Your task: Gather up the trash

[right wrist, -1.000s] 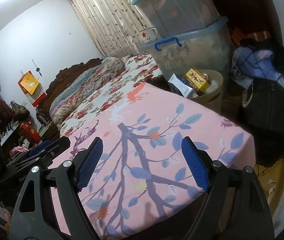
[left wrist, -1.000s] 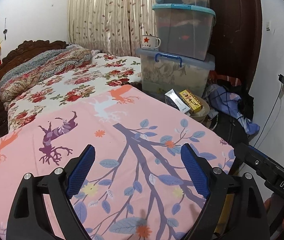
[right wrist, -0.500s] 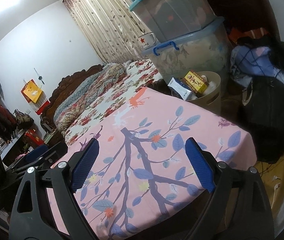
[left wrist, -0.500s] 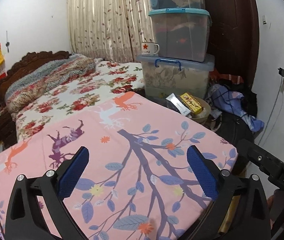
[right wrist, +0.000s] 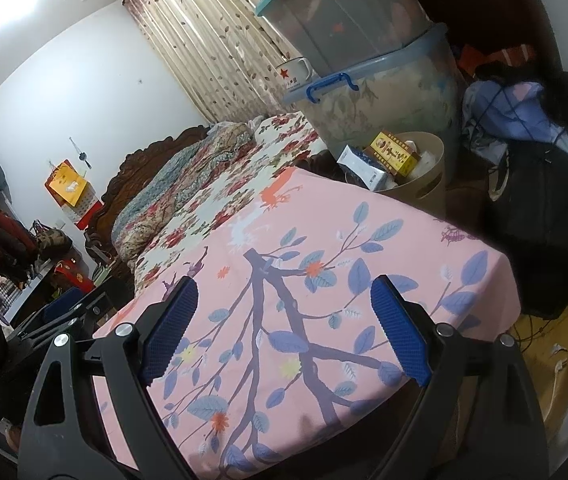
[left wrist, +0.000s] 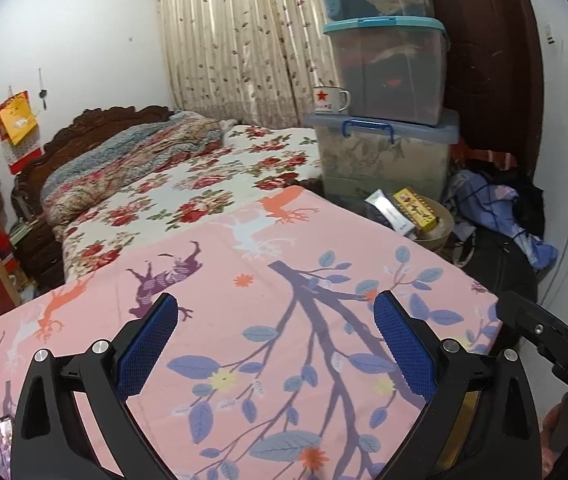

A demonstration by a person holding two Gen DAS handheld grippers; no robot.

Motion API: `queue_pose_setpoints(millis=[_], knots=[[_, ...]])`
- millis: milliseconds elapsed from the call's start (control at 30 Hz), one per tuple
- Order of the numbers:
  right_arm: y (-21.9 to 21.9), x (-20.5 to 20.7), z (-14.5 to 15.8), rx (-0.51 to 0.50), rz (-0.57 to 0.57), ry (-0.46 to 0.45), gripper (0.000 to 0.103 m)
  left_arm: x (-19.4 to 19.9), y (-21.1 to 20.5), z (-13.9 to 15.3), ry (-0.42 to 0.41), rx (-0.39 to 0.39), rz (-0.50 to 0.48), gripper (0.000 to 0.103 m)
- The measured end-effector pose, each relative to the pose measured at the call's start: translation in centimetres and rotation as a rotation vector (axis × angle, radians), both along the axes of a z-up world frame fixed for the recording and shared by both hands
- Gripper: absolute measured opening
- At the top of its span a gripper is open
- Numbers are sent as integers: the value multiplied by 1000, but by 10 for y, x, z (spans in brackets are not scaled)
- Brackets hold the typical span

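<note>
Both the left gripper (left wrist: 273, 344) and right gripper (right wrist: 284, 328), jaws spread and empty, face the boxes (right wrist: 384, 160) in the beige bin (right wrist: 424, 188) beyond the pink cloth's (right wrist: 324, 260) far right corner, nearer the right gripper.

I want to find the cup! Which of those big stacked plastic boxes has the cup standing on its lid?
The bottom box, the one with the blue handle. The star cup stands on its lid, beside the middle box.

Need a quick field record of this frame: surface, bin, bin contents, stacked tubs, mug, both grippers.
surface: pink leaf-print cloth, no loose trash visible on it
bin: beige basket past the cloth's far edge, beside the tubs
bin contents: yellow box, white-blue box
tubs: clear storage tubs, stacked
mug: red-star mug on the lowest tub's lid
left gripper: open, jaws just widened, nothing between
right gripper: open, jaws just widened, nothing between
</note>
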State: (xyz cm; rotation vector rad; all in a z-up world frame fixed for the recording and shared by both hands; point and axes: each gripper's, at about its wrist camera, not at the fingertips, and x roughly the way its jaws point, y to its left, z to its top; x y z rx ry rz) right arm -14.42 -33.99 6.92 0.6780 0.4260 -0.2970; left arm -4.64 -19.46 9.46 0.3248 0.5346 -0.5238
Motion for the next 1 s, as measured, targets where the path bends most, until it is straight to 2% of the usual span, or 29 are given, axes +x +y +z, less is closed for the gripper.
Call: queue_pose_setpoints(millis=[533,1000], knots=[[4,4,-4,7,16,11,88,4,11,-1,9,13,65,94],[4,5,-4,10,16,12,88,1,10,0,3,22,73,94]])
